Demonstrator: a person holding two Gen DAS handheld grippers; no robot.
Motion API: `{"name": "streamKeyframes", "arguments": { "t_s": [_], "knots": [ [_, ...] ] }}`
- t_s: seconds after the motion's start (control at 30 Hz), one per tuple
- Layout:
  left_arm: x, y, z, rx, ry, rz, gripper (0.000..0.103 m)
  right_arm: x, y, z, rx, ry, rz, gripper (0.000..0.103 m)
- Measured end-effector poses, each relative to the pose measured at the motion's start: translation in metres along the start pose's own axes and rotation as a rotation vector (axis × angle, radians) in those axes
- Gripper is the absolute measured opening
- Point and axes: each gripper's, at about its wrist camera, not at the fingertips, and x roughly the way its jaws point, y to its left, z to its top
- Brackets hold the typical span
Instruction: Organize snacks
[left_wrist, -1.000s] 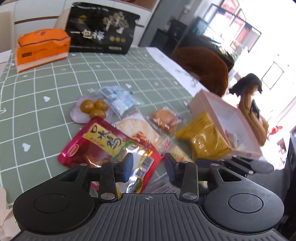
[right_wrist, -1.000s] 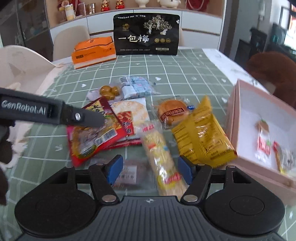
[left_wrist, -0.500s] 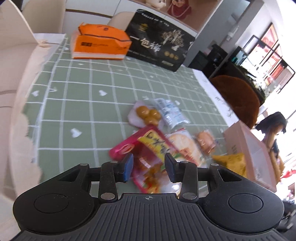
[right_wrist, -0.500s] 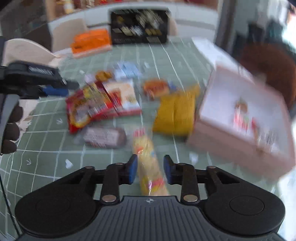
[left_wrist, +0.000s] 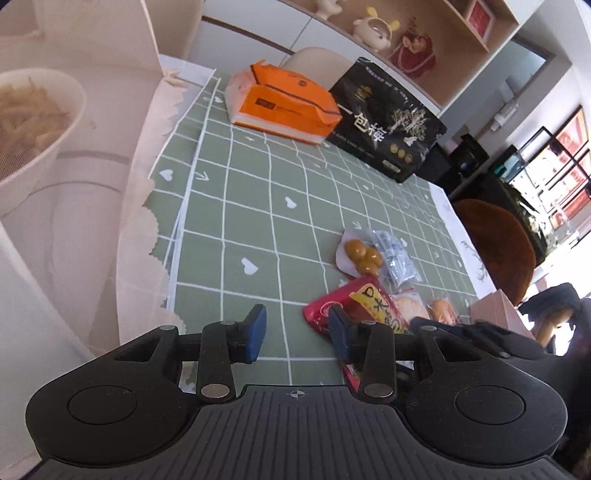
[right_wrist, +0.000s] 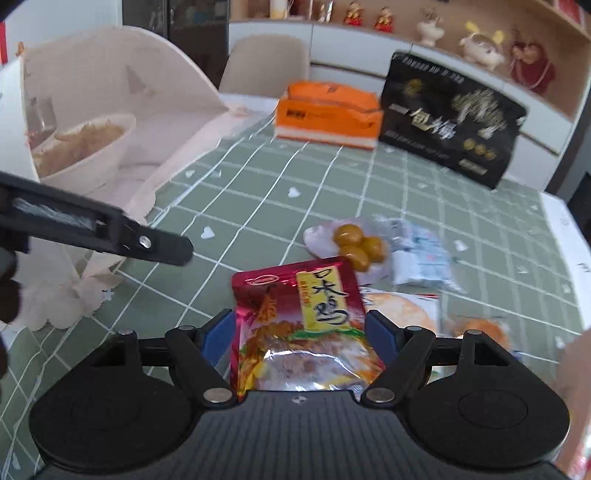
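Observation:
A red snack pack with a yellow label (right_wrist: 295, 317) lies on the green checked tablecloth (right_wrist: 332, 192), straddled by the blue pads of my open right gripper (right_wrist: 300, 338). It also shows in the left wrist view (left_wrist: 364, 306), just right of my open, empty left gripper (left_wrist: 297, 334), which hovers over bare cloth. Beyond lie a pack of yellow-brown balls (right_wrist: 356, 243), a clear pack of pale blue sweets (right_wrist: 419, 254), a round cracker pack (right_wrist: 400, 312) and an orange bun pack (right_wrist: 480, 330). A corner of the pink box (left_wrist: 496, 314) shows at the right.
An orange tissue box (right_wrist: 328, 114) and a large black bag (right_wrist: 448, 118) stand at the table's far end. A white bowl of food (right_wrist: 81, 151) and a white chair (right_wrist: 110, 85) are off the left edge. A brown chair (left_wrist: 498, 243) stands at the right.
Both grippers have swung left, away from the pink box. My right gripper has opened wider and now straddles the red pack. The left gripper has moved off the red pack to bare cloth.

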Motion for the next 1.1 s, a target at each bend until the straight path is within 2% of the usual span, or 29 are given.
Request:
{"name": "streamKeyframes", "arguments": {
  "t_s": [0.1,0.2,0.27,0.4,0.47,0.53,0.6,0.67,0.93,1.1],
  "knots": [
    [0.001,0.0,-0.005,0.014,0.008,-0.003,0.042,0.012,-0.003,0.001,0.026,0.032,0.027,0.08],
    [0.002,-0.001,-0.007,0.017,0.004,0.006,0.042,0.022,0.01,0.0,-0.057,0.047,-0.002,0.092],
    [0.0,0.0,-0.007,0.014,-0.001,0.009,0.042,0.029,0.018,0.0,-0.105,0.05,-0.044,0.094],
    [0.002,0.002,-0.008,0.007,0.003,0.013,0.042,0.034,0.009,0.003,-0.036,0.022,-0.066,0.095],
    [0.004,0.0,-0.009,0.017,0.015,0.016,0.042,0.035,0.005,0.003,-0.013,0.024,-0.081,0.093],
    [0.007,-0.004,-0.011,0.032,0.028,0.008,0.041,0.031,0.007,0.004,-0.015,0.055,-0.11,0.079],
    [0.009,-0.012,-0.014,0.054,0.042,-0.009,0.041,0.019,0.006,0.002,0.002,0.082,-0.116,0.071],
    [0.012,-0.021,-0.018,0.088,0.058,-0.028,0.041,0.0,-0.002,-0.007,0.063,0.084,-0.082,0.064],
    [0.039,-0.075,-0.045,0.294,0.171,-0.158,0.041,-0.089,-0.035,-0.075,0.247,0.066,-0.123,0.062],
    [0.06,-0.109,-0.053,0.449,0.179,-0.197,0.041,-0.145,-0.056,-0.129,0.348,0.058,-0.225,0.062]
  ]
}}
